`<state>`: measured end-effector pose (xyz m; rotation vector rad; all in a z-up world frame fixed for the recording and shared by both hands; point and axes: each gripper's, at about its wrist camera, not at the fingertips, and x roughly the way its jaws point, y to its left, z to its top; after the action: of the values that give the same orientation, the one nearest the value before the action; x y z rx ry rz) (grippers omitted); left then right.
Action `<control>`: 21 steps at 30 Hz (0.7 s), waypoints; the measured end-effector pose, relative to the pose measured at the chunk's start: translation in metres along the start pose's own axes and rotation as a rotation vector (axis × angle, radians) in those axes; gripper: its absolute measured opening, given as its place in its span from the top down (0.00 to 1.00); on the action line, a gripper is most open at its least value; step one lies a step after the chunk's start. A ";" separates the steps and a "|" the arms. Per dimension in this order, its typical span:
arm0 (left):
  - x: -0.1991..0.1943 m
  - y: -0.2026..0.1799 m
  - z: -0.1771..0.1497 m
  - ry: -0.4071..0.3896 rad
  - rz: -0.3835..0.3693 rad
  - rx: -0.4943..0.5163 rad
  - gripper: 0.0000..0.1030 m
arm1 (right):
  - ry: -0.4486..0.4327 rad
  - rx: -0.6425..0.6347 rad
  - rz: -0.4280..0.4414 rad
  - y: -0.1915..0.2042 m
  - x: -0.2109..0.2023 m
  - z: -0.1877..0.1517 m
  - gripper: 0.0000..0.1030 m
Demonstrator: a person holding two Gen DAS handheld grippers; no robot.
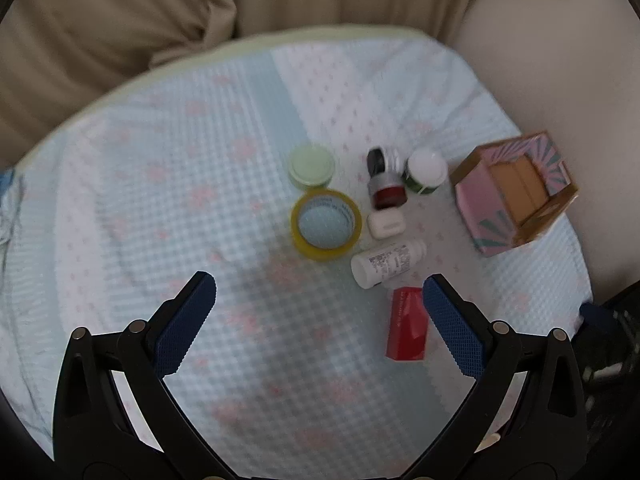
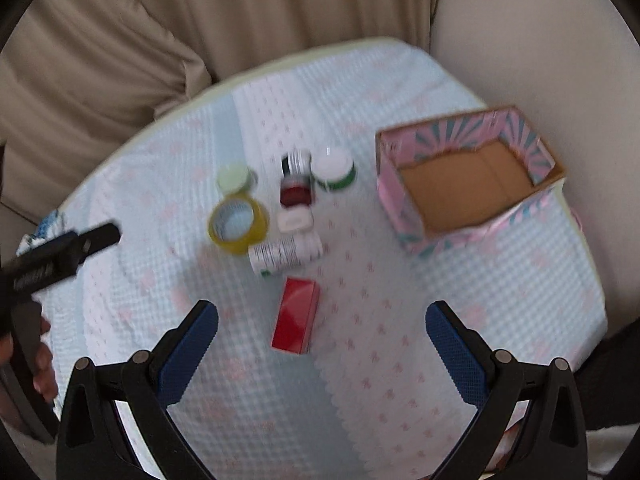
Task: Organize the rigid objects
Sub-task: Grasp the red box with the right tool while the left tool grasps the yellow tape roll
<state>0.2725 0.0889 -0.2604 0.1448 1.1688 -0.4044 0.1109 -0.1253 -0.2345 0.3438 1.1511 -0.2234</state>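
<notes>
Both tongs, left (image 1: 319, 294) and right (image 2: 322, 320), gape empty; we lower the right squarely over the red box (image 2: 296, 314), gripping its long sides.

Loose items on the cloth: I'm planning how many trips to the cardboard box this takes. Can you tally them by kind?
Jars and pots: 4 (pale green, black-lidded, dark red, white-lidded green)
Tape roll: 1
Small white case: 1
White bottle: 1
Red box: 1
Total: 8
</notes>
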 end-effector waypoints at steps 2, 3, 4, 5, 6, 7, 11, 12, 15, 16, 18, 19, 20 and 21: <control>0.028 -0.001 0.004 0.041 -0.013 0.004 0.01 | 0.041 0.006 0.000 0.005 0.021 -0.005 0.00; 0.042 -0.002 0.007 0.066 -0.016 0.010 0.01 | 0.063 0.009 0.002 0.008 0.033 -0.006 0.00; 0.060 -0.003 0.009 0.095 -0.027 0.018 0.01 | 0.082 0.012 0.005 0.010 0.044 -0.007 0.00; 0.072 -0.005 0.009 0.112 -0.037 0.022 0.01 | 0.103 0.016 0.008 0.013 0.057 -0.008 0.00; 0.086 -0.007 0.010 0.131 -0.043 0.027 0.01 | 0.124 0.020 0.009 0.015 0.067 -0.009 0.00; 0.100 -0.009 0.010 0.153 -0.047 0.032 0.01 | 0.147 0.024 0.005 0.017 0.078 -0.009 0.00; 0.149 -0.010 0.012 0.220 -0.027 0.034 0.01 | 0.231 0.025 -0.003 0.025 0.124 -0.014 0.00; 0.159 -0.008 0.013 0.227 -0.020 0.029 0.01 | 0.253 0.026 -0.004 0.026 0.134 -0.017 0.00; 0.183 -0.004 0.020 0.242 -0.011 0.018 0.01 | 0.311 0.031 -0.002 0.031 0.165 -0.021 0.00; 0.190 -0.004 0.022 0.247 -0.010 0.018 0.01 | 0.325 0.030 -0.002 0.032 0.174 -0.022 0.00; 0.204 -0.006 0.025 0.261 -0.005 0.026 0.01 | 0.348 0.025 -0.002 0.035 0.188 -0.023 0.00; 0.209 -0.008 0.026 0.268 -0.003 0.032 0.01 | 0.358 0.021 -0.001 0.036 0.195 -0.023 0.00; 0.216 -0.010 0.027 0.274 0.005 0.041 0.01 | 0.369 0.017 0.000 0.037 0.200 -0.023 0.00; 0.221 -0.012 0.027 0.277 0.019 0.049 0.01 | 0.378 0.015 0.002 0.038 0.206 -0.023 0.00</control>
<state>0.3641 0.0175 -0.4504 0.2610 1.4296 -0.4048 0.1853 -0.0805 -0.4266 0.4119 1.5222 -0.1689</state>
